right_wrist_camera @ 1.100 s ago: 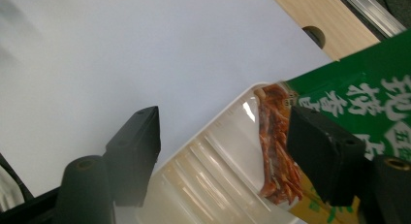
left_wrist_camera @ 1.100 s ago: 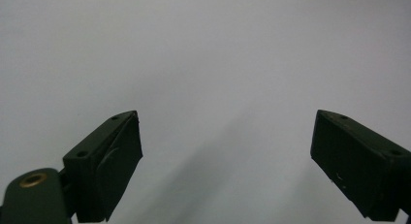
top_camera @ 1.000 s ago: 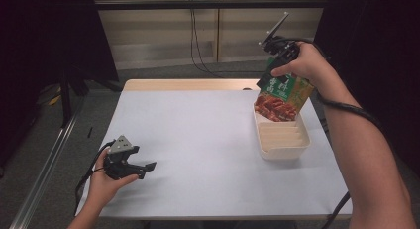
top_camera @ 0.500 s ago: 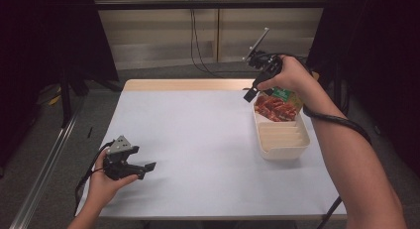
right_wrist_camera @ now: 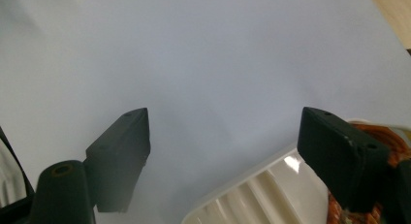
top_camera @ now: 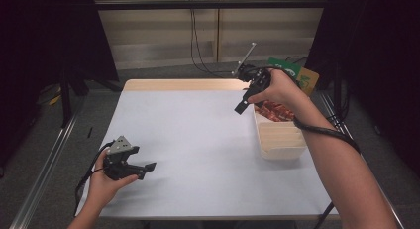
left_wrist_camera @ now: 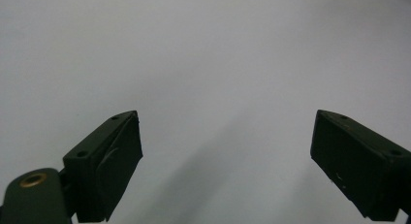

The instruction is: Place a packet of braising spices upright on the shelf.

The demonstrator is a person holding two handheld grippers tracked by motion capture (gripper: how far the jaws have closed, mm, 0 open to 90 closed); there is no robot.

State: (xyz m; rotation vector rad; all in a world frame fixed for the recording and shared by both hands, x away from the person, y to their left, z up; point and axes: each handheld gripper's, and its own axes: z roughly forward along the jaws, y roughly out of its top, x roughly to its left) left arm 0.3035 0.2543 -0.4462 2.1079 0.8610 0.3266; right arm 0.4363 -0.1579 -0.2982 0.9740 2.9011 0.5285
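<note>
A pale, matte white tabletop (top_camera: 198, 140) takes up most of the high view, its far edge a strip of bare light wood, its surface plain and unmarked apart from soft shadows. The room around it is dark: black curtains hang at both sides, a pale panelled wall runs behind with cables (top_camera: 198, 45) dropping from a socket to a grey floor, and a metal rail (top_camera: 44, 164) lies along the floor at the left. Near the tabletop's right edge sits a cream ribbed tray (top_camera: 280, 140), and the red-orange snack packet (top_camera: 275, 110) lies in its far end (its green top part is partly hidden by the hand). The right gripper (top_camera: 243, 104) hangs just above the tray's far left corner, beside the packet, with its jaws standing wide apart and nothing between them; they have just been opening. In the right gripper view those jaws frame bare white surface, with the tray's rim (right_wrist_camera: 252, 185) and the packet's orange print (right_wrist_camera: 383, 136) at the lower right. The left gripper (top_camera: 143, 169) rests low over the near left part of the tabletop, well apart from the tray, its jaws spread and empty. A green and tan bag (top_camera: 297, 75) stands beyond the table's far right corner.
</note>
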